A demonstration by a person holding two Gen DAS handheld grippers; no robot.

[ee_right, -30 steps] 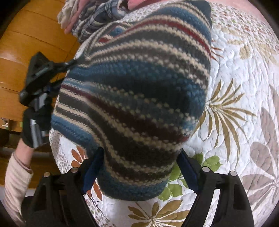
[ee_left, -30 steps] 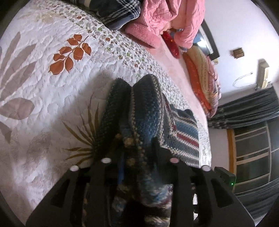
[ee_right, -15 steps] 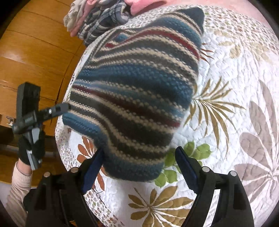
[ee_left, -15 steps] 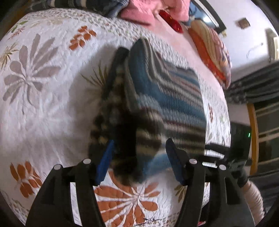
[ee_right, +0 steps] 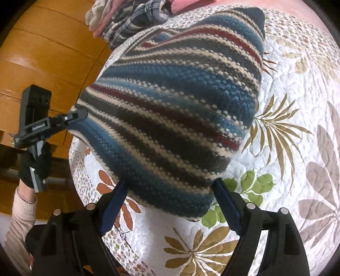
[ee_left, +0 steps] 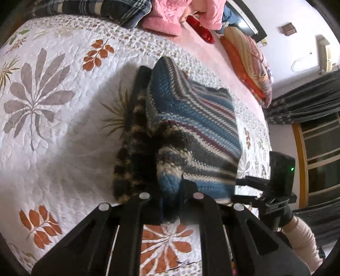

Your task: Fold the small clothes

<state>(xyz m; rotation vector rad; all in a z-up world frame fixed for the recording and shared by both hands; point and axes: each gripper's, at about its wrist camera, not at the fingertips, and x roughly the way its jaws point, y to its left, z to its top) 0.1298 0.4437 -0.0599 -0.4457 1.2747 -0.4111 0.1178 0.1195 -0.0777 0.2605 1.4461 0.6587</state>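
Note:
A striped knit garment (ee_left: 191, 131) in blue, grey, cream and maroon lies folded on the white quilted bedspread (ee_left: 53, 148). In the left wrist view, my left gripper (ee_left: 171, 197) is shut on the knit's near corner. The right wrist view shows the same knit (ee_right: 176, 106) spread wide, with its near edge lying between the fingers of my open right gripper (ee_right: 170, 195). My left gripper (ee_right: 74, 115) also appears there, pinching the knit's left edge, held by a gloved hand (ee_right: 36, 167). My right gripper (ee_left: 240, 189) shows beside the knit in the left wrist view.
A plaid blanket (ee_left: 95, 8), pink clothes (ee_left: 170, 19), a red pillow (ee_left: 200, 31) and striped orange bolsters (ee_left: 246, 61) lie at the bed's far end. Wooden panelling (ee_right: 48, 53) is past the bed's edge. Dark curtains (ee_left: 303, 95) hang at the right.
My left gripper opened wide half a second ago and has now shut on the knit's near corner. My right gripper has stayed open and drawn back a little from the knit.

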